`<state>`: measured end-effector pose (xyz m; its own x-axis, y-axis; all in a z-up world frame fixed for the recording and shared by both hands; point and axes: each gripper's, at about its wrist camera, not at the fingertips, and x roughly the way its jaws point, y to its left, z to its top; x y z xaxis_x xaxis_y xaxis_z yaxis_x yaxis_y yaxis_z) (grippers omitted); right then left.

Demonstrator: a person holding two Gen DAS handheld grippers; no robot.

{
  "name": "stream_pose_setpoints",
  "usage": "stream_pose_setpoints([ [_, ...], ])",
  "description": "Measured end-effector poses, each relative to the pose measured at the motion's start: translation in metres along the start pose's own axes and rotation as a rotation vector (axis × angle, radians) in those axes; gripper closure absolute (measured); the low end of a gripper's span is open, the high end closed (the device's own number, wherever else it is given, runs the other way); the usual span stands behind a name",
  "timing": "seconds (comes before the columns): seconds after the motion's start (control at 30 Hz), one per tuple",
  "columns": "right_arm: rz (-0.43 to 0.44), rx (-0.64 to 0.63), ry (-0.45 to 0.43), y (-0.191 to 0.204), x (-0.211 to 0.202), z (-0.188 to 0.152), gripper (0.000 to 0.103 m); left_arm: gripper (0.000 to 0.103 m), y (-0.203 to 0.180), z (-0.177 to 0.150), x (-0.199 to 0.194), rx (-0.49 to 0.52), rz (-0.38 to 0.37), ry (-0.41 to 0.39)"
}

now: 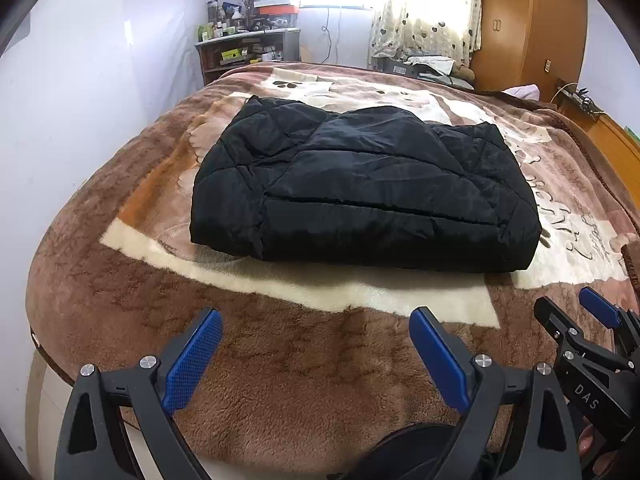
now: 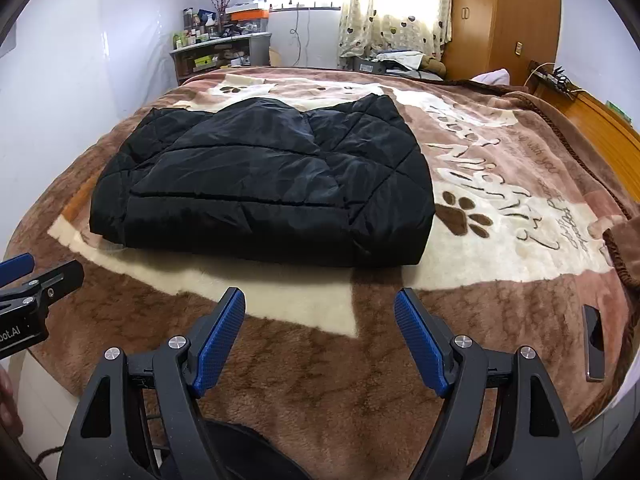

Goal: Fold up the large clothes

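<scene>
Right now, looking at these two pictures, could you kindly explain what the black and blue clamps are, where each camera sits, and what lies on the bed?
There is no robot here: a person holds a hand-held two-finger gripper in each hand, with a wide-angle camera on each looking along its fingers. One picture comes from the left gripper, the other from the right gripper. Both stand open and hold nothing. On the brown and cream blanket covering the bed lies a black quilted jacket, folded into a compact block. A dark phone-like slab lies near the blanket's right edge. The right gripper also shows at the edge of the left picture.
</scene>
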<state>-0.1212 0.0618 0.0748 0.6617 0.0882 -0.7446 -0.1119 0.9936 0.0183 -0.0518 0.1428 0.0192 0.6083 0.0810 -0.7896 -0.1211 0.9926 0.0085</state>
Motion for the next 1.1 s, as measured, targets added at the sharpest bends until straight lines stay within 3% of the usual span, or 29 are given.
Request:
stream_pose_setpoints([
  [1.1, -0.001, 0.011, -0.009, 0.0064, -0.0039, -0.0039, 0.026, 0.008, -0.0061, 0.0012, -0.0054, 0.032, 0.019, -0.018],
])
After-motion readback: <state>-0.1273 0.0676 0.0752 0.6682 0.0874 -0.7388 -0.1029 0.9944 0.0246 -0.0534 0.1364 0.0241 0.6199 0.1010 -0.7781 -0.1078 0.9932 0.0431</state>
